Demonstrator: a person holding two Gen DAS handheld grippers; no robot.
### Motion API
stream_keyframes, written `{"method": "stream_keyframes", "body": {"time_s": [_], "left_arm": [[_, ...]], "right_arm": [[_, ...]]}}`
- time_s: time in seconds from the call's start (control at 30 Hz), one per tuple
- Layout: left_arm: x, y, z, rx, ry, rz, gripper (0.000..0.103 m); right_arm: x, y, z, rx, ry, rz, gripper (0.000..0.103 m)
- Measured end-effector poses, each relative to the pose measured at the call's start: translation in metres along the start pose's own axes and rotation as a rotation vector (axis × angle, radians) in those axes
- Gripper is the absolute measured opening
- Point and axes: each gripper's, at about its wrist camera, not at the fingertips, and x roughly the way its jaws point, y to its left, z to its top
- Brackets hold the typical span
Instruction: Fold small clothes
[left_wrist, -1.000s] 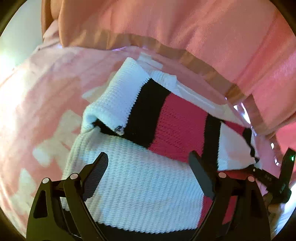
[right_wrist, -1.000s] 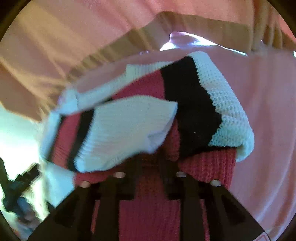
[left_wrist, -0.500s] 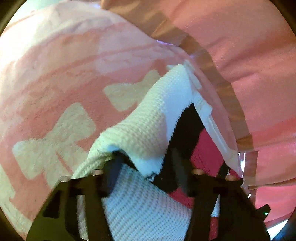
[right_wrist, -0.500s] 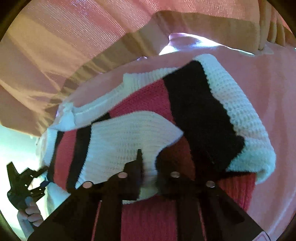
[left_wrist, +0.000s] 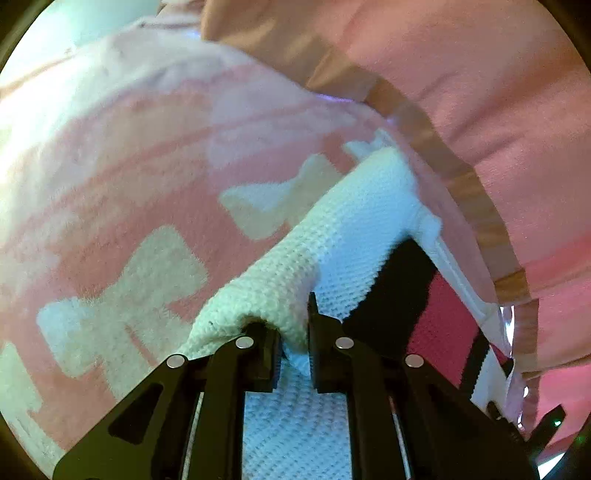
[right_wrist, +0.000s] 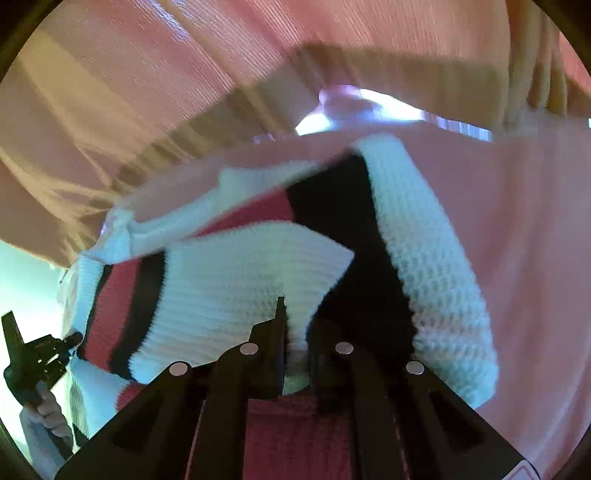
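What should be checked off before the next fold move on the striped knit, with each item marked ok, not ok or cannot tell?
1. Left gripper has knit between its jaws: ok, a white fold of the sweater sits between them; jaws closing.
2. Right gripper is clamped on the sweater: ok, shut on a white edge.
3. Each grip takes one layer only: cannot tell; the fabric bunches at both.
4. Both grips sit on matching corners: cannot tell.
5. Blanket beside the left grip is bare for laying the fold: ok.
6. Curtain hangs apart from the sweater: ok.
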Motion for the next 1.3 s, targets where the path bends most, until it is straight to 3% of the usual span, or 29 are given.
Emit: {"method": "stream_keyframes", "body": {"time_s": [0.13,0.17,0.27,0.3,0.47,0.6,0.7,0.8,0.9,1.03,1.13,1.3], "left_arm": [[-0.007,-0.011,0.005,0.062,-0.043,0.03,0.011],[-0.004,-0.009,0.005,0.063,-0.035,0.037,0.011],[0.009,-0.005,0.004,0.066,0.004,0.051,0.013],[0.009,-0.006,0.003,0.078,0.003,0.056,0.013],[0.003,-0.008,0.003,0.104,0.021,0.032,0.02],[-0.011,-0.006,-0.008,0.155,0.034,0.012,0.036],[-0.034,-0.001,-0.028,0.262,0.023,0.012,0.043],[-0.056,0.01,-0.047,0.304,0.024,0.007,0.055],[-0.077,0.012,-0.065,0.347,0.0,-0.001,0.057],[-0.093,0.013,-0.086,0.414,-0.066,0.055,0.063],[-0.102,0.024,-0.106,0.435,-0.063,0.047,0.065],[-0.102,0.039,-0.127,0.452,-0.025,0.056,0.065]], "right_arm": [[-0.034,0.025,0.014,-0.083,-0.109,0.039,0.008],[-0.027,0.022,0.012,-0.08,-0.087,0.028,0.009],[0.012,-0.005,-0.004,-0.025,0.085,-0.013,0.011],[0.01,-0.011,-0.007,-0.014,0.07,0.005,0.011],[-0.061,-0.015,-0.002,-0.006,-0.033,-0.098,0.029],[-0.098,-0.038,-0.035,0.058,0.027,-0.145,0.034],[-0.115,-0.051,-0.078,0.106,0.071,-0.125,0.036],[-0.121,-0.048,-0.122,0.116,0.073,-0.101,0.045],[-0.115,-0.036,-0.154,0.116,0.113,-0.064,0.046],[-0.118,-0.028,-0.191,0.109,0.139,-0.046,0.046],[-0.126,-0.03,-0.219,0.145,0.13,-0.019,0.047],[-0.136,-0.007,-0.241,0.036,0.1,-0.059,0.048]]}}
